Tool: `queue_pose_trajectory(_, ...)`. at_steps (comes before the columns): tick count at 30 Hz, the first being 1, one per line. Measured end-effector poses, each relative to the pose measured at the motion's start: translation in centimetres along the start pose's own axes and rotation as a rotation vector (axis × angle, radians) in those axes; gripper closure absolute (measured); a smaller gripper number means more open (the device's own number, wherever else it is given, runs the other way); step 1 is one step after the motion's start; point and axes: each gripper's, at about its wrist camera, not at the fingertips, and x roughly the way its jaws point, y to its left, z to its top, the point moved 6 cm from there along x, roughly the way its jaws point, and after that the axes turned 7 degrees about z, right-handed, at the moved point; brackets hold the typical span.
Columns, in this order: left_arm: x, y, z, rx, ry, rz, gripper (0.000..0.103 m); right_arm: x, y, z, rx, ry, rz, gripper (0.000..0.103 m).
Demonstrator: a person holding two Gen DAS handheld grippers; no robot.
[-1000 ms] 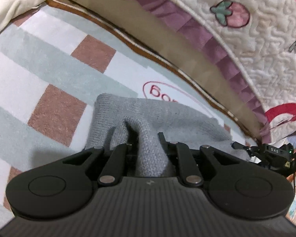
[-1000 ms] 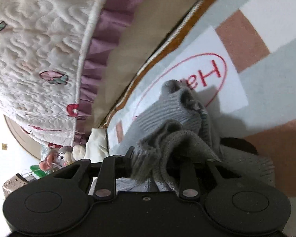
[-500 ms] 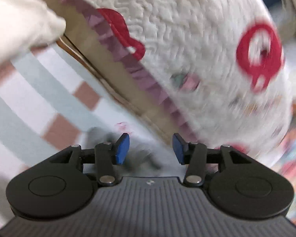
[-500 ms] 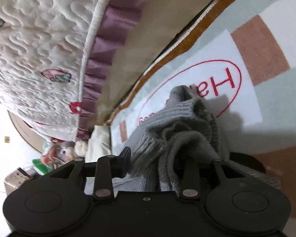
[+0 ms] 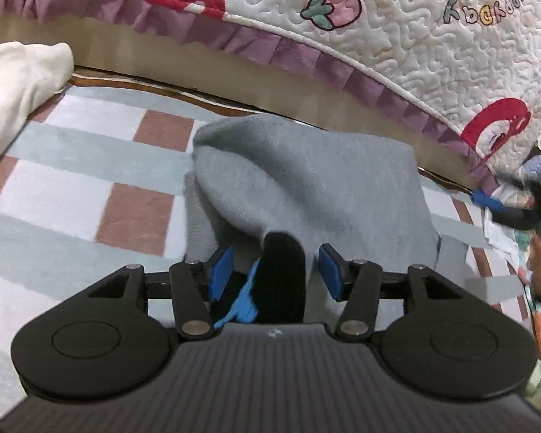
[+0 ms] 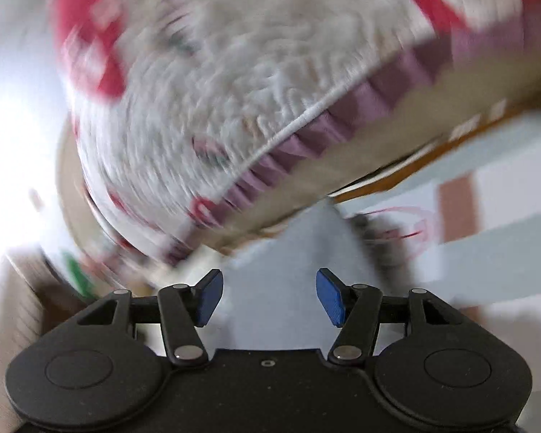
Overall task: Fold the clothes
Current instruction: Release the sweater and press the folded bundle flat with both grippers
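Just below the purple ruffle of the white quilted bedspread (image 5: pixel 396 36), on the checked grey, white and brown rug (image 5: pixel 90 187), lies the soft grey knit garment (image 5: pixel 306 180), doubled over on itself with a rounded fold along the side away from the ruffle's far corner. My left gripper (image 5: pixel 276 272) hangs over the garment's near edge with its blue pads spread apart and nothing between them but a dark, blurred shape I cannot identify. My right gripper (image 6: pixel 268 294) is likewise released, pads wide, pointing at a pale grey stretch of the same garment (image 6: pixel 288 270); that view is badly smeared, so I cannot tell how close it sits to the cloth.

I judge the knit light, limp and a little stretchy: it will sag and bunch wherever it is unsupported, and will not slip much on rubber pads. A corner or a hem edge offers the best hold, pinched through both layers, with the two grippers well apart along one edge so the cloth stays flat

A cream cloth (image 5: pixel 14 83) lies further along the ruffle, clear of the garment
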Motion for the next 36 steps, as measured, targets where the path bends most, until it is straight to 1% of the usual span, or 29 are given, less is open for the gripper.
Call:
queue_pose_trajectory(2,0.6,-0.4,-0.1,-0.001,0.001,0.0,0.05,-1.2,1.0,-3.0,-0.142,0.007,-0.071,0.039)
queue_pose_trajectory(3,0.9,-0.5,-0.2,0.0,0.0,0.009,0.049,-1.9,1.2,-4.7,-0.182,-0.001,-0.098,0.039)
queue_pose_trajectory(5,0.9,-0.4,-0.4,-0.02,-0.015,0.018,0.046,-3.4,0.3,-7.4,-0.173,-0.019,-0.086,0.039)
queue_pose_trajectory(6,1.0,-0.4,-0.6,-0.042,-0.014,-0.013,0.046,-4.0,-0.2,-8.8,-0.166,-0.025,-0.078,0.039)
queue_pose_trajectory(8,1.3,-0.2,-0.8,-0.083,-0.01,-0.075,0.045,-2.8,-1.4,-10.3,-0.081,0.015,-0.037,0.039)
queue_pose_trajectory(9,1.8,-0.4,-0.8,-0.081,-0.003,-0.094,0.044,-2.0,-1.7,-10.8,-0.067,0.04,-0.038,0.039)
queue_pose_trajectory(10,2.3,-0.5,-0.7,-0.075,0.002,-0.083,0.044,-1.3,-1.6,-11.1,-0.088,0.047,-0.057,0.039)
queue_pose_trajectory(11,3.0,-0.6,-0.7,-0.082,0.018,-0.073,0.043,-1.0,-1.3,-11.4,-0.124,0.058,-0.071,0.039)
queue_pose_trajectory(12,4.1,-0.5,-1.0,-0.11,0.056,-0.058,0.041,-0.7,-1.0,-11.7,-0.157,0.067,-0.085,0.039)
queue_pose_trajectory(13,5.2,-0.3,-1.4,-0.15,0.111,-0.033,0.036,-0.7,-0.9,-11.7,-0.165,0.062,-0.088,0.039)
queue_pose_trajectory(14,5.8,-0.1,-2.0,-0.192,0.146,-0.022,0.036,-0.7,-0.9,-11.8,-0.173,0.057,-0.091,0.039)
queue_pose_trajectory(15,5.4,0.0,-2.2,-0.203,0.131,-0.026,0.037,-0.7,-0.9,-11.8,-0.18,0.051,-0.094,0.039)
queue_pose_trajectory(16,5.0,0.1,-2.5,-0.214,0.116,-0.03,0.046,-0.7,-0.9,-11.8,-0.188,0.046,-0.098,0.039)
queue_pose_trajectory(17,4.6,0.2,-2.7,-0.225,0.101,-0.034,0.075,-0.7,-0.8,-11.8,-0.196,0.041,-0.101,0.039)
queue_pose_trajectory(18,4.0,0.3,-2.9,-0.236,0.085,-0.038,0.082,-0.7,-0.8,-11.8,-0.204,0.036,-0.104,0.039)
queue_pose_trajectory(21,-0.3,0.0,-3.5,-0.262,0.022,-0.046,0.084,-0.7,-0.7,-11.9,-0.227,0.021,-0.114,0.039)
queue_pose_trajectory(23,-1.9,0.0,-4.7,-0.297,0.008,-0.059,0.083,-0.7,-0.7,-11.9,-0.243,0.01,-0.12,0.039)
queue_pose_trajectory(25,-0.9,0.4,-6.6,-0.257,0.034,0.019,0.081,-0.7,-0.6,-12.0,-0.26,0.001,-0.129,0.039)
queue_pose_trajectory(26,0.3,1.0,-7.5,-0.267,0.065,0.044,0.081,-0.3,-0.8,-12.2,-0.285,0.004,-0.163,0.039)
queue_pose_trajectory(27,1.4,1.7,-8.3,-0.299,0.087,0.054,0.08,0.2,-1.1,-12.5,-0.311,0.018,-0.212,0.04)
queue_pose_trajectory(29,1.4,2.4,-8.5,-0.381,0.054,0.027,0.079,0.9,-1.8,-13.2,-0.337,0.035,-0.294,0.04)
queue_pose_trajectory(30,1.1,2.6,-8.4,-0.409,0.04,0.018,0.078,0.9,-1.9,-13.3,-0.333,0.031,-0.311,0.04)
queue_pose_trajectory(31,0.7,2.5,-8.4,-0.408,0.028,0.018,0.078,0.9,-2.0,-13.4,-0.331,0.027,-0.329,0.041)
queue_pose_trajectory(32,0.3,2.5,-8.4,-0.403,0.014,0.018,0.078,0.8,-1.6,-13.4,-0.36,0.022,-0.35,0.041)
queue_pose_trajectory(35,-1.0,2.1,-8.3,-0.316,-0.061,0.03,0.078,0.3,-0.2,-13.1,-0.448,0.007,-0.412,0.041)
queue_pose_trajectory(36,-1.4,1.9,-8.3,-0.293,-0.085,0.039,0.077,0.3,0.1,-13.1,-0.468,-0.001,-0.411,0.041)
